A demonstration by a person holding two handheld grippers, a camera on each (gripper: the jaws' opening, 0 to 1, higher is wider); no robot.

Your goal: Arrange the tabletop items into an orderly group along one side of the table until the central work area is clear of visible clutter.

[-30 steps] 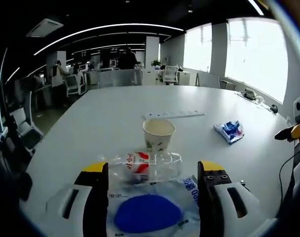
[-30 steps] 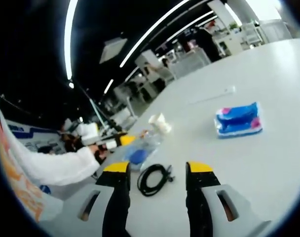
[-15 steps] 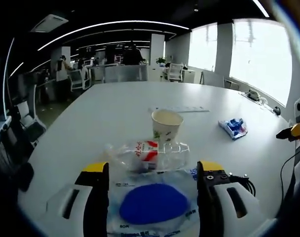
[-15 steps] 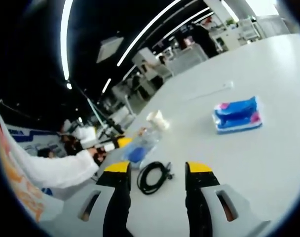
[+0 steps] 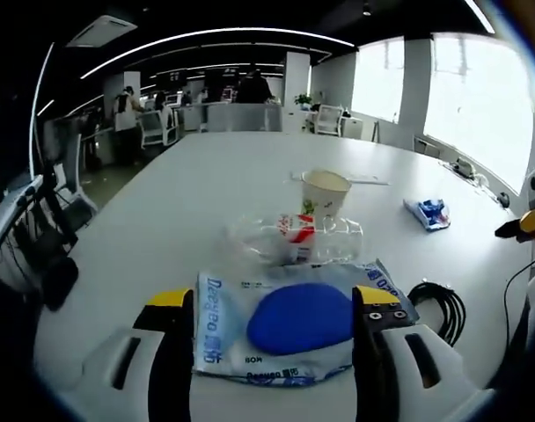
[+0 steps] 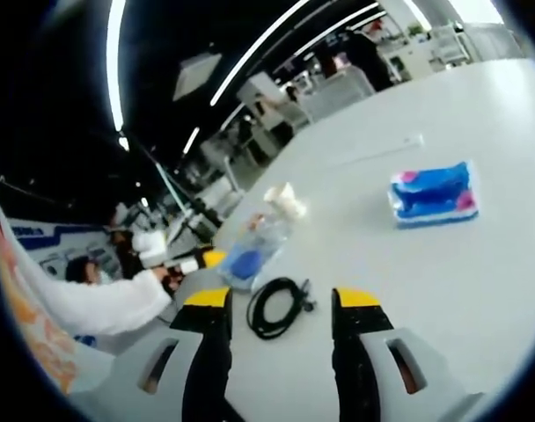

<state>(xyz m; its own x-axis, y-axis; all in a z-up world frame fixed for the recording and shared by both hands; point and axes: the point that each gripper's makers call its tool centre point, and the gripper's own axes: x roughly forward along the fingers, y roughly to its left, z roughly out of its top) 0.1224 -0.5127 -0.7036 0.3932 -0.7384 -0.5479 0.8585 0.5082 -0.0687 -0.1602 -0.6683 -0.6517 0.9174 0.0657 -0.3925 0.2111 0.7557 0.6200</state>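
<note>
On the white table [image 5: 162,211], largest first: wet-wipe pack [image 5: 296,322], blue oval lid, lying near, between the parted, empty jaws of the left gripper [image 5: 274,303]. Clear plastic bottle [image 5: 296,239] on its side just beyond, touching paper cup [image 5: 325,192]. Coiled black cable [image 6: 276,307] near right, ahead of the right gripper [image 6: 279,301], also spread and empty. Blue tissue packet [image 6: 433,194] far right, well apart. Advice: close squarely on the pack's edges, slide it sideways, avoid nudging the bottle.

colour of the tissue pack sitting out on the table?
Blue with pink patches and a white edge; the tissue pack shows best in the right gripper view.
</note>
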